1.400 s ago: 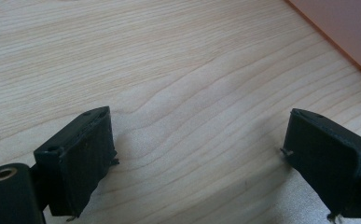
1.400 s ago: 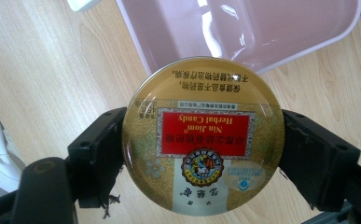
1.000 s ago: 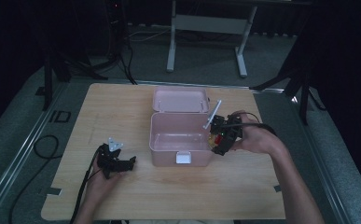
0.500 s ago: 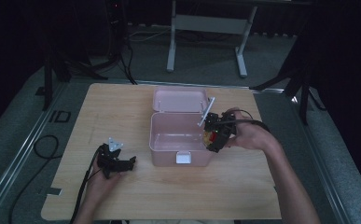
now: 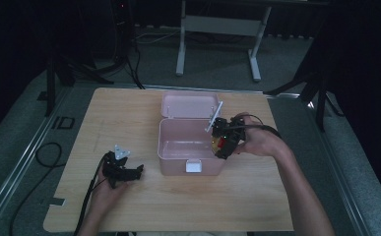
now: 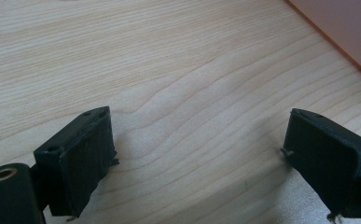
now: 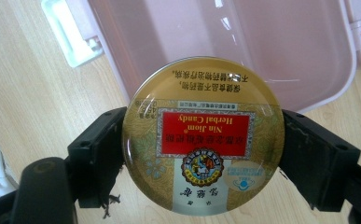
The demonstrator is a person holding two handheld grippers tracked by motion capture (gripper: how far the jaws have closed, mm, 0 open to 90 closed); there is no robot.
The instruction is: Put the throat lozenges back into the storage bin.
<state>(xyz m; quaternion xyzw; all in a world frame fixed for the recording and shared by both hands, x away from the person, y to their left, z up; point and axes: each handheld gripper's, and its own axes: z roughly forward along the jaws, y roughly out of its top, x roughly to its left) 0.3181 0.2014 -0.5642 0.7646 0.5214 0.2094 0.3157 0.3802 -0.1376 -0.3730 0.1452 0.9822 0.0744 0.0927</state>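
A round gold candy tin point(image 7: 204, 135) with a red label is clamped between the jaws of my right gripper point(image 7: 204, 154). In the high view that right gripper point(image 5: 221, 142) holds the tin point(image 5: 216, 143) over the right rim of an open pink box point(image 5: 178, 147), whose lid point(image 5: 188, 104) lies folded back. My left gripper point(image 5: 124, 173) rests low on the table to the left of the box. Its jaws stand wide apart in the left gripper view point(image 6: 197, 158), with bare wood between them.
The wooden table point(image 5: 276, 196) has free room at the front and left. A white latch point(image 5: 194, 166) sits on the box's front wall. A corner of the pink box point(image 6: 346, 32) shows at the upper right of the left gripper view.
My right gripper has carried the tin leftward, from beside the box to over its right rim. The left gripper has stayed put.
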